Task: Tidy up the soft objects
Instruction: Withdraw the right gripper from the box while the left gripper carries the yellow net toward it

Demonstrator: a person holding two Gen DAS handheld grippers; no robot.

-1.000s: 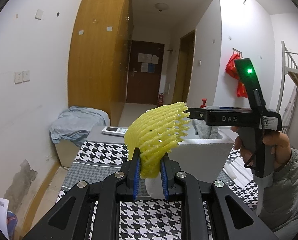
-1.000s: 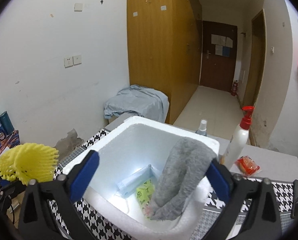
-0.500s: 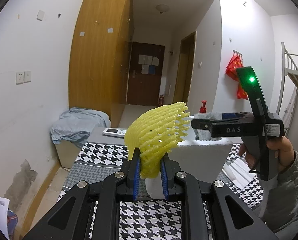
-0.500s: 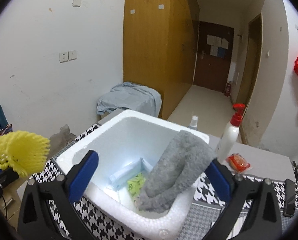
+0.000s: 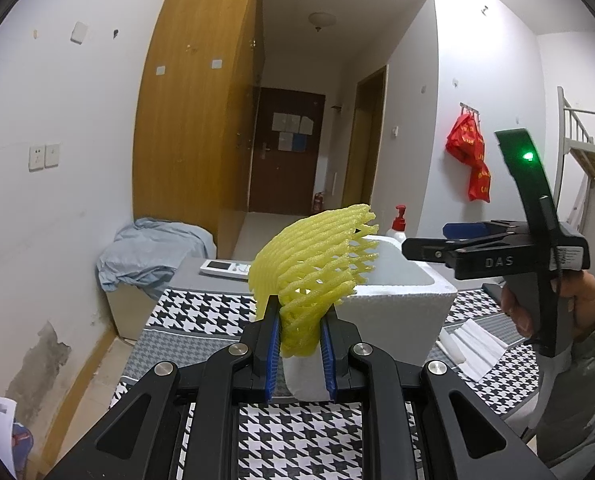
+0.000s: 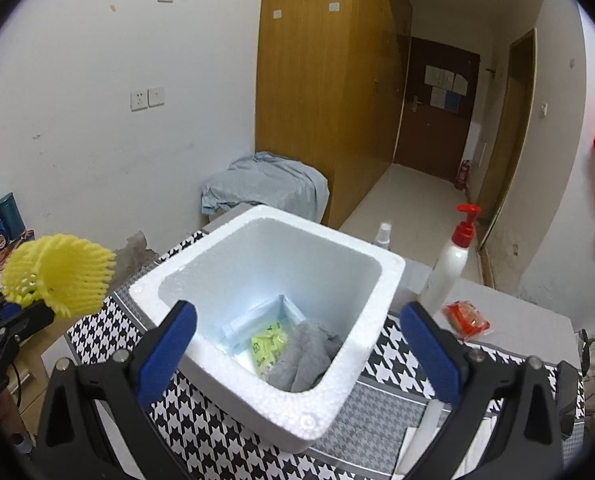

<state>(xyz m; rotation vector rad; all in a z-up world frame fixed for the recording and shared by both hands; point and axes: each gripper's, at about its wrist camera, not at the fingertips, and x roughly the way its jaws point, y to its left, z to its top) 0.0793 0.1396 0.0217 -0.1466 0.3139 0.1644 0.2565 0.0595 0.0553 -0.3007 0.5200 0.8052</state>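
Observation:
My left gripper [image 5: 298, 350] is shut on a yellow foam net sleeve [image 5: 313, 268] and holds it up above the table, left of the white foam box [image 5: 397, 312]. The net sleeve also shows in the right wrist view [image 6: 57, 276]. My right gripper [image 6: 297, 344] is open and empty, above the near edge of the foam box [image 6: 281, 408]. A grey cloth [image 6: 309, 356] lies inside the box beside a yellow-green packet [image 6: 269, 346] and a clear tube [image 6: 249, 322]. The right gripper also shows in the left wrist view [image 5: 425, 246].
The table carries a black-and-white houndstooth cloth [image 6: 201, 432]. A white pump bottle with a red top [image 6: 449, 264], a small spray bottle [image 6: 383, 234] and a red snack packet [image 6: 467, 318] stand behind the box. A remote [image 5: 225, 269] lies at the far edge. White foam strips [image 5: 473, 348] lie at right.
The grey cloth dropped from the box rim, where it hung between my open right jaws, to the box floor. My right gripper pulled back and rose. The left gripper kept still.

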